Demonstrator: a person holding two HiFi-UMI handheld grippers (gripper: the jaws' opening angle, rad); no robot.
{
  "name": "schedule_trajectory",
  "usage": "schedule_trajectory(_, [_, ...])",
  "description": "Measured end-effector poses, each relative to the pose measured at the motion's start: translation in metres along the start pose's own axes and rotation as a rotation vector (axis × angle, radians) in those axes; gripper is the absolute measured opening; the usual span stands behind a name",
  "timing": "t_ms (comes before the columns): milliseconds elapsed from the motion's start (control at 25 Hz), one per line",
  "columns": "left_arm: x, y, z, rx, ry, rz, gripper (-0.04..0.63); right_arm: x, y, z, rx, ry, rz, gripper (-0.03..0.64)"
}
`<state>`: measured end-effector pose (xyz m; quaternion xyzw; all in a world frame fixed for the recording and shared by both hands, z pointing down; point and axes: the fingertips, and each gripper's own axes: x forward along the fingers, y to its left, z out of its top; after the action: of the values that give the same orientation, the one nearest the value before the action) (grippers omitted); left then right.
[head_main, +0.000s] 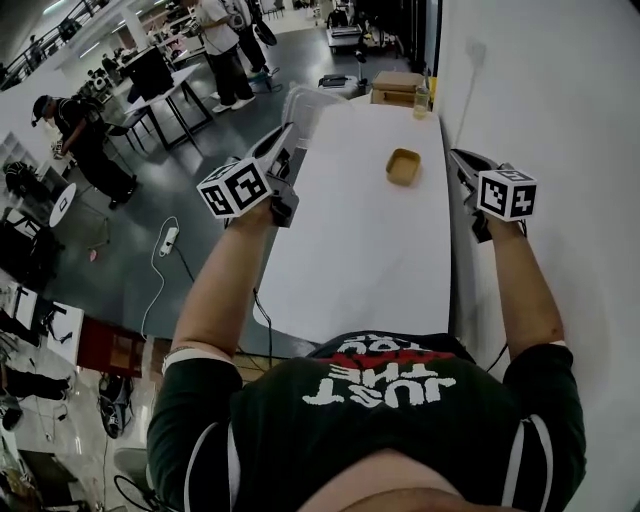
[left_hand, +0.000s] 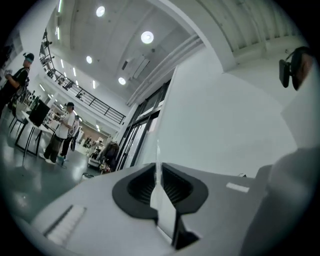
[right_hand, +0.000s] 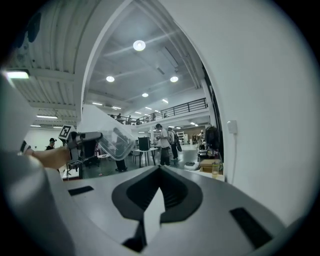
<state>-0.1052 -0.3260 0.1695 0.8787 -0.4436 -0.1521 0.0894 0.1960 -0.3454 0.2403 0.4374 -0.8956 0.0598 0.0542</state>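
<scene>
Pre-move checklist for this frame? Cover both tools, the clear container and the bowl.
1. Left tool grip on container: ok. The jaws are shut on its thin clear wall.
2. Container off the table: ok. It is held up in the air.
3. Container empty: ok. Nothing shows through its clear sides.
4. Right tool free: ok. The jaws are together with nothing between them.
5. Bowl placement: ok. It sits upright on the table, apart from both tools.
6. Right tool clearance from the wall: cannot tell. The tool is close beside the wall, and no gap can be seen.
</scene>
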Motion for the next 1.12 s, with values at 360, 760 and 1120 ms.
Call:
schedule_trajectory(360, [-0.027,-0.004,0.054,0.219,-0.067,-0.071,0.037,0.006,0.042,0.046,-0.034,-0.091,-0.041,0.005])
schedule_trajectory(760, [-0.045,0.009,0.052,0.337,-0.088,-0.062,0.037,-0.006,0.076,0.057,-0.065,-0.082,-0.099,0.005])
schedule_trajectory(1120, [-0.047,0.007,0.053,0.373,-0.081,-0.057,0.037,-0.014,0.080,0.071,-0.098,-0.089,-0.123,0.005])
